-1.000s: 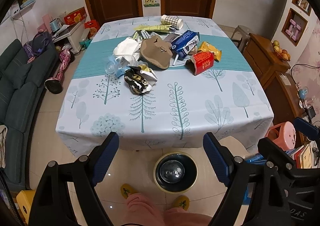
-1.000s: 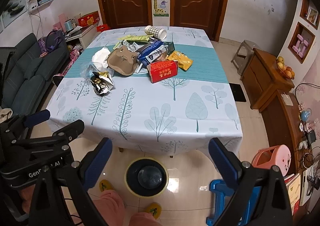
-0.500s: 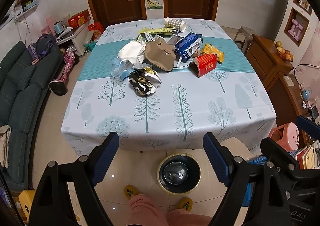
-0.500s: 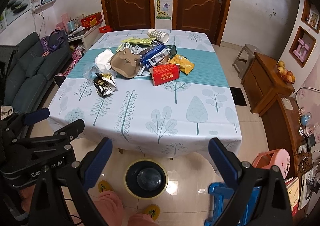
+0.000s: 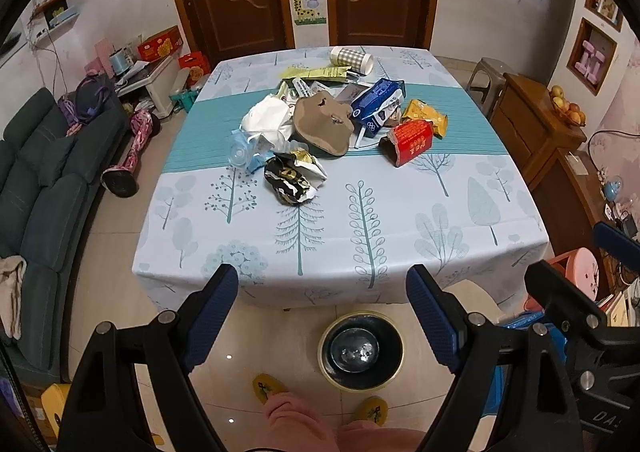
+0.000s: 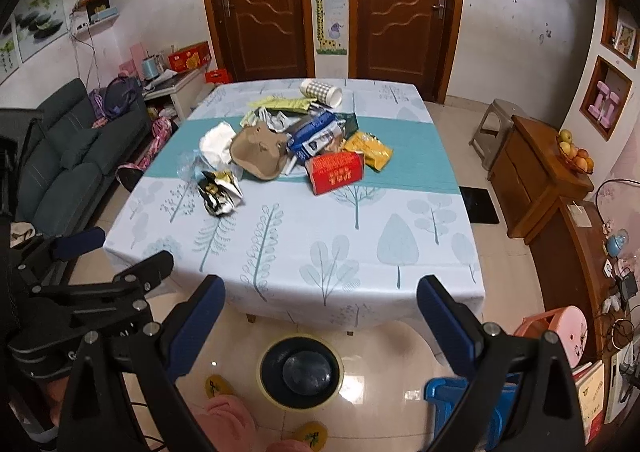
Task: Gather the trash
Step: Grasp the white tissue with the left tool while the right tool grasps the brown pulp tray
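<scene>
Left gripper (image 5: 322, 290) wide open, empty, short of the table (image 5: 500, 187). Right gripper (image 6: 322, 302) likewise. Trash pile (image 5: 340, 123) sits mid-table, unreached. Bin (image 5: 360, 350) on the floor below the near edge, presumably staged for drops.

Trash pile (image 5: 332, 123) on table (image 5: 400, 219) ctr, bin (image 5: 360, 350) on floor below front edge
</scene>
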The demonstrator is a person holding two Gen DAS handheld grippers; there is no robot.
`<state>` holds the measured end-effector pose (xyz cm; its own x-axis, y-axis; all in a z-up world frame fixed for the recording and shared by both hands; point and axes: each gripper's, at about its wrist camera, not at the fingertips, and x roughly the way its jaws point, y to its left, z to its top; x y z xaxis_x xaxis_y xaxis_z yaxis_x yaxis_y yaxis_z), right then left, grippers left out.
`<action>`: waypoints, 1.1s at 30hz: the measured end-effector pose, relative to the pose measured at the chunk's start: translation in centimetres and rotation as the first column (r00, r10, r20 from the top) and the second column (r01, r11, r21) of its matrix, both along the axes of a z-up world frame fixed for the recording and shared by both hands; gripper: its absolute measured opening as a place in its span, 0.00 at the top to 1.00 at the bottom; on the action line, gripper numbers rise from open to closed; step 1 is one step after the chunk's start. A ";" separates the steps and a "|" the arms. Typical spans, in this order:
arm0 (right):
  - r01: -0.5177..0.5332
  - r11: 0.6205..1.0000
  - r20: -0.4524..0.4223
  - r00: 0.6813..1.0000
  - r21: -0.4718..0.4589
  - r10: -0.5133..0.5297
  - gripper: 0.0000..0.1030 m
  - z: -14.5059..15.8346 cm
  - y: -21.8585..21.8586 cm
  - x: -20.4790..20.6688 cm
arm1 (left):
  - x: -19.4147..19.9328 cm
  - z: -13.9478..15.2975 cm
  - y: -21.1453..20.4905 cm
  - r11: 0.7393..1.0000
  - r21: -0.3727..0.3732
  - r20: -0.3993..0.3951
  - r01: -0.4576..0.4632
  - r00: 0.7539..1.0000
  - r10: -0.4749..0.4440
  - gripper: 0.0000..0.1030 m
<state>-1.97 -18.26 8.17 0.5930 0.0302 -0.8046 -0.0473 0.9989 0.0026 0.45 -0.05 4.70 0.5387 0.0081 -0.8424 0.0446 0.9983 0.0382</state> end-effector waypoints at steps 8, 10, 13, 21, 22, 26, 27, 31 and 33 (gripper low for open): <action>-0.019 0.999 0.032 0.999 0.033 0.018 0.06 0.8 0.7 0.7 | 0.8 1.1 2.6 0.998 -0.034 0.006 -0.055 0.998 0.055 0.18; -0.017 0.999 0.039 0.999 0.042 0.016 0.06 0.9 1.0 1.3 | 1.2 1.4 3.5 0.996 -0.054 0.017 -0.065 0.998 0.066 0.18; -0.010 0.999 0.044 0.999 0.039 0.008 0.06 0.9 1.5 2.1 | 2.2 1.8 4.7 0.995 -0.071 0.031 -0.075 0.996 0.078 0.18; 0.075 0.997 0.067 0.995 0.018 -0.076 0.06 1.0 2.9 5.5 | 8.3 1.1 6.6 0.998 -0.062 0.002 0.027 1.000 -0.027 0.18; 0.092 0.996 0.063 0.994 0.021 -0.093 0.07 0.9 3.2 6.1 | 9.2 1.2 6.8 0.997 -0.062 -0.002 0.045 0.999 -0.045 0.18; 0.174 0.984 0.033 0.984 0.035 -0.176 0.15 0.2 4.6 9.1 | 13.2 1.4 8.4 0.991 -0.062 -0.005 0.119 0.993 -0.120 0.18; 0.192 0.980 0.027 0.981 0.040 -0.194 0.15 0.0 4.9 9.8 | 14.1 1.4 8.8 0.989 -0.063 -0.008 0.132 0.991 -0.133 0.18; 0.264 0.962 -0.005 0.964 0.068 -0.265 0.15 -1.3 6.0 12.1 | 18.4 0.3 10.9 0.979 -0.087 -0.057 0.185 0.980 -0.190 0.18; 0.313 0.945 -0.043 0.950 0.097 -0.310 0.15 -2.6 6.2 13.3 | 20.9 -1.0 12.1 0.972 -0.116 -0.114 0.203 0.970 -0.216 0.18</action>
